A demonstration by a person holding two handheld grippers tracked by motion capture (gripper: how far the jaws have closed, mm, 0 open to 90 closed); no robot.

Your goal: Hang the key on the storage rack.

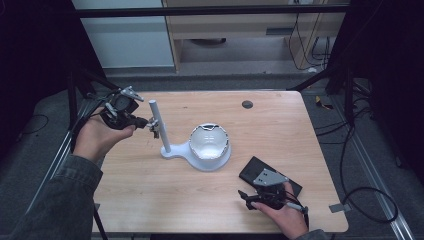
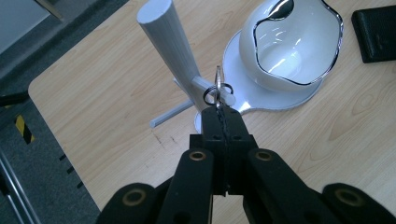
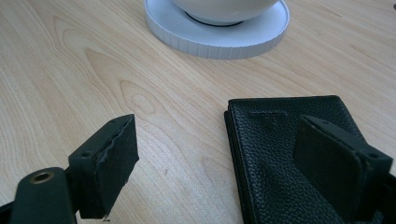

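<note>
My left gripper (image 1: 152, 125) (image 2: 222, 114) is shut on a small metal key ring (image 2: 217, 91). It holds the ring right at the tip of a short side peg (image 2: 204, 86) on the white stand's post (image 1: 159, 125) (image 2: 170, 42). Whether the ring is over the peg I cannot tell. A glossy white bowl (image 1: 209, 141) (image 2: 289, 42) sits on the stand's round base (image 1: 222, 161) (image 3: 215, 44). My right gripper (image 1: 246, 195) (image 3: 224, 144) is open low over a black leather wallet (image 1: 250, 170) (image 3: 275, 140). One jaw is above the wallet, the other above bare wood.
The wooden table (image 1: 150, 190) ends close behind the stand in the left gripper view. A thin second peg (image 2: 170, 115) juts from the post. A dark round grommet (image 1: 247, 104) sits near the far edge. Cables (image 1: 370, 200) lie on the floor to the right.
</note>
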